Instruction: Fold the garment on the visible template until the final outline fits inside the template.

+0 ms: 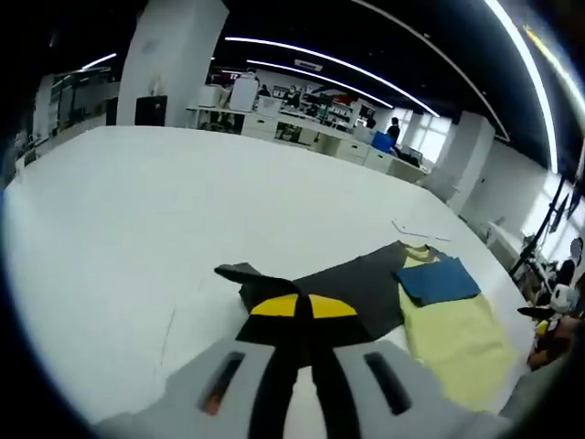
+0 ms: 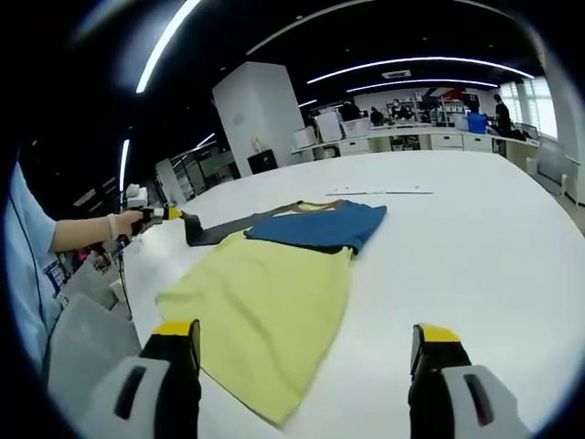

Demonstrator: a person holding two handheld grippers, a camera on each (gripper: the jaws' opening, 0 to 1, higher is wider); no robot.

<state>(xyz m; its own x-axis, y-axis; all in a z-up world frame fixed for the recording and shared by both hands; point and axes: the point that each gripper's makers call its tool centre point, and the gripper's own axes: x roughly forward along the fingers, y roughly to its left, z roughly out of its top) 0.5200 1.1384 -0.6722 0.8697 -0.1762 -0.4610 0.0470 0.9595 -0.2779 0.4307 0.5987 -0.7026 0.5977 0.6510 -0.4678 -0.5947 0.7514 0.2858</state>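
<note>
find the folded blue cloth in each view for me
Left gripper view: blue cloth right of centre, lying on the yellow garment.
Right gripper view: blue cloth at centre, on the far end of the yellow garment.
Shared landmark: dark grey cloth beside both.

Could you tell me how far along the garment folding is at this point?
Early stage. Done: the yellow garment lies spread on the table, with a blue cloth at its far end. In hand: the left gripper is shut on a dark cloth beside it. Left: the right gripper hangs open above the near edge, no fold shows, and I can't make out a template.
</note>
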